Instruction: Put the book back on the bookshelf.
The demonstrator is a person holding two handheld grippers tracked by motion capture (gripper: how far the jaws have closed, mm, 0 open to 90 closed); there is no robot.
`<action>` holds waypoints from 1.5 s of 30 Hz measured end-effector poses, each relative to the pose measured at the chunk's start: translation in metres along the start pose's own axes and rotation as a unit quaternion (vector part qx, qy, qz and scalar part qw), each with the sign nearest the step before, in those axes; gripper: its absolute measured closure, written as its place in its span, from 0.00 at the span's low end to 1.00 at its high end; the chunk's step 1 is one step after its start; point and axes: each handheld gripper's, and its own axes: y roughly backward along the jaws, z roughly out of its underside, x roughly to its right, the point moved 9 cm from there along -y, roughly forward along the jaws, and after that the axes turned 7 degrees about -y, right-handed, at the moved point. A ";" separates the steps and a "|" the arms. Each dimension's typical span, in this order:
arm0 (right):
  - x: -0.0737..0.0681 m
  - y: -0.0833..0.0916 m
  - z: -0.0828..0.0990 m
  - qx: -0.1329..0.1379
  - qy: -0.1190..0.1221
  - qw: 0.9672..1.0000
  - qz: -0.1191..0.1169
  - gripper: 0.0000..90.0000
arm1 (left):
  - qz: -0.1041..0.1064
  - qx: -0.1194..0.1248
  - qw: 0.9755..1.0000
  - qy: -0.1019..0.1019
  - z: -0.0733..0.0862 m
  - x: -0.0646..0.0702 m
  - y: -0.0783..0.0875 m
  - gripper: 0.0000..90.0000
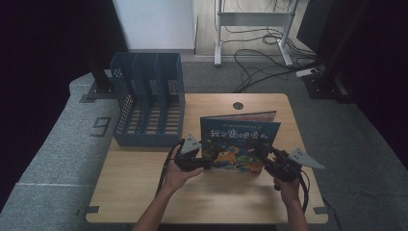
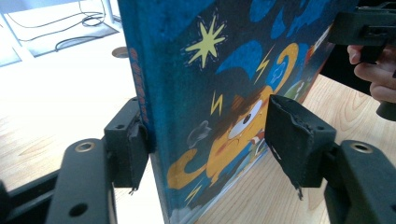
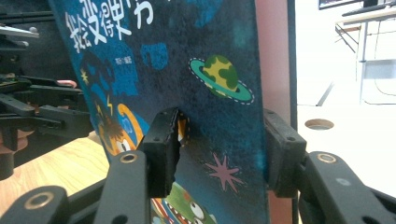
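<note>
- Left gripper point(image 1: 204, 163) is sitting at the book's point(image 1: 239, 142) lower left corner, jaws straddling the spine edge; in the left gripper view one pad point(image 2: 135, 149) is touching the spine side, the other pad point(image 2: 292, 140) is standing off the cover with a gap, so not clamping.
- Right gripper point(image 1: 263, 155) is sitting at the book's lower right corner; in the right gripper view the cover point(image 3: 196, 93) is running between the jaws, with both pads point(image 3: 163, 149) looking just clear of it, so reading it as open around the edge and not gripping.
- Book is standing upright on its bottom edge on the wooden table point(image 1: 144, 192), front cover facing the person and leaning a little back, with a hand point(image 1: 178, 175) under each lower corner.
- Long axis of the book is running left to right across the table, between the two grippers.
- Blue file rack point(image 1: 146, 103) is standing at the table's far left, slots upright, just beside and beyond the book's left end.
- Key relation: the rack is lying to the left of and behind the left gripper, so the left hand is the nearer one to the slots and the right hand point(image 1: 288, 190) is well apart from them.
- Judging the book is likely going into a slot: it would need turning so the spine end leads and the cover lines up with the dividers.
- Risk: with neither grip firm, the book could be tipping over.
</note>
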 end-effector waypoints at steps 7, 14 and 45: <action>0.002 0.001 0.000 0.004 -0.003 1.000 0.005 0.55 | -0.002 0.017 1.000 -0.002 -0.007 0.002 0.000 0.41; 0.006 0.001 -0.001 0.004 -0.008 1.000 0.015 0.54 | -0.005 0.026 1.000 -0.011 -0.011 0.005 -0.001 0.43; 0.018 0.000 0.002 0.003 -0.026 0.999 0.039 0.51 | -0.001 0.056 0.998 -0.014 -0.026 0.020 -0.001 0.56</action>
